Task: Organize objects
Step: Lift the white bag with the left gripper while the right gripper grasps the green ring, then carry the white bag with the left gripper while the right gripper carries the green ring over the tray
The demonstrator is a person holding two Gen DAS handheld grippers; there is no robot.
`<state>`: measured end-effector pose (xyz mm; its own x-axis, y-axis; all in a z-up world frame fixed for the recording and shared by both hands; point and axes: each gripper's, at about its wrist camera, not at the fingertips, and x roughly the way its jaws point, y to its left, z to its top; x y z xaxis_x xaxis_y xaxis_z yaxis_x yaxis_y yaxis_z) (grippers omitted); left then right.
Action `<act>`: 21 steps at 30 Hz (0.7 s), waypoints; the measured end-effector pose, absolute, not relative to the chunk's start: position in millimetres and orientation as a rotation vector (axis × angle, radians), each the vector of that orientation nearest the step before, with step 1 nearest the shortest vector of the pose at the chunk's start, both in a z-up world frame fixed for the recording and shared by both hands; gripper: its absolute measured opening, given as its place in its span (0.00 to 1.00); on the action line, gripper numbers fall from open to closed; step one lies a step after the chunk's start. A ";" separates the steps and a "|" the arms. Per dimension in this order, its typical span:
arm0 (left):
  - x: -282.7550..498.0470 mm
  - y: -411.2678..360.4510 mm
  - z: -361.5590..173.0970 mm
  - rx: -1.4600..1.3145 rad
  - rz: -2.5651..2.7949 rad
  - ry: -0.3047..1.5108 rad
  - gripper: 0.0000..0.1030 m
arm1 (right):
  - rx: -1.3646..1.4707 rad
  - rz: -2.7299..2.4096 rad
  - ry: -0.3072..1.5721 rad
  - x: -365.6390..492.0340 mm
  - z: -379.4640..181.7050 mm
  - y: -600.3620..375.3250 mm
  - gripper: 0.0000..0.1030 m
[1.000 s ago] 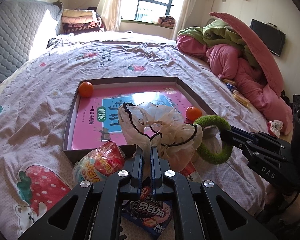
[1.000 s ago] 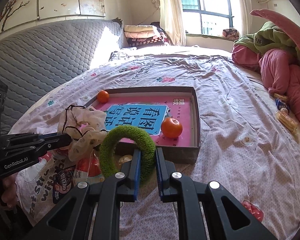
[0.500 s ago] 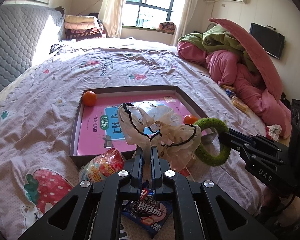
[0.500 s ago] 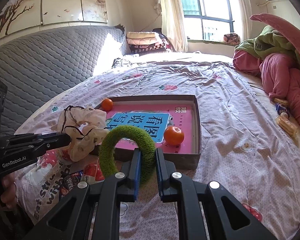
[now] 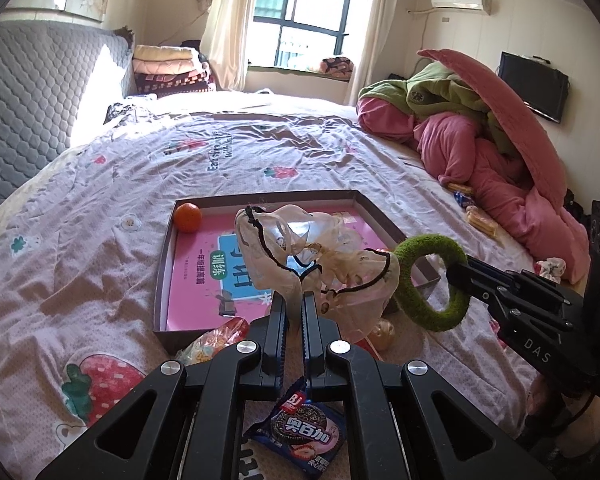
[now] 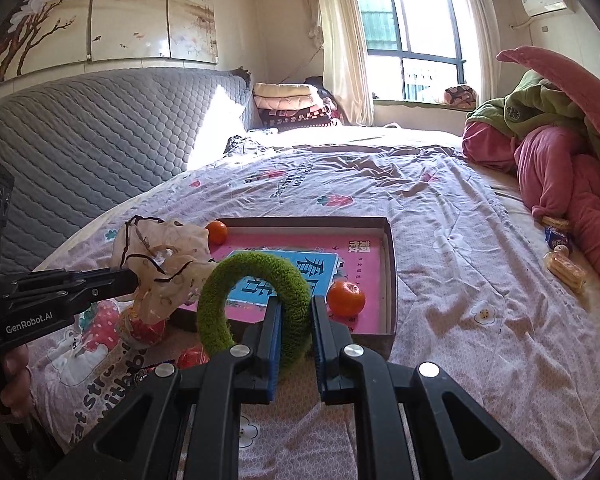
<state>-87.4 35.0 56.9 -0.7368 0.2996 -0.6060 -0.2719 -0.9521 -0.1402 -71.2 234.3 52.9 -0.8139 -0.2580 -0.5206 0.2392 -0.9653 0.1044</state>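
My left gripper [image 5: 294, 298] is shut on a cream scrunchie with a black edge [image 5: 312, 252], held up in the air over the near edge of a shallow brown box [image 5: 162, 264]. My right gripper [image 6: 294, 308] is shut on a fuzzy green ring scrunchie [image 6: 256, 276], also lifted, just to the right of the cream one [image 6: 164, 264]. The green ring [image 5: 432, 280] shows in the left wrist view too. The box [image 6: 392, 280] holds a pink and blue booklet [image 6: 312, 264] and two oranges [image 6: 346, 298] [image 5: 188, 218].
Snack packets lie on the pink bedsheet below the grippers: a blue cookie pack [image 5: 300, 428] and a red and white bag [image 5: 216, 340]. Pink and green bedding [image 5: 480, 136] is heaped at the right. More snacks [image 6: 564, 264] lie beside it. A grey padded headboard [image 6: 92, 136] runs along the left.
Both grippers have tilted upward with their scrunchies still held, so the box and snacks sit lower in both views. Neither grip has changed.
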 end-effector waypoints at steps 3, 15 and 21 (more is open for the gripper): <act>-90.2 34.4 57.5 -0.940 2.677 -0.053 0.06 | 0.793 -2.776 -0.036 -72.7 54.9 233.4 0.14; -103.8 19.3 62.1 -0.922 2.713 -0.072 0.06 | 0.775 -2.807 -0.008 -81.4 60.6 228.9 0.14; -112.6 12.1 67.3 -0.912 2.721 -0.095 0.06 | 0.750 -2.822 0.021 -87.6 67.5 225.4 0.14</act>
<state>-112.6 12.1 67.3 -0.7656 0.2740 -0.5821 -0.2326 -0.9615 -0.1467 -87.6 225.4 67.5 -0.8453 -0.2085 -0.4919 0.2159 -0.9755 0.0426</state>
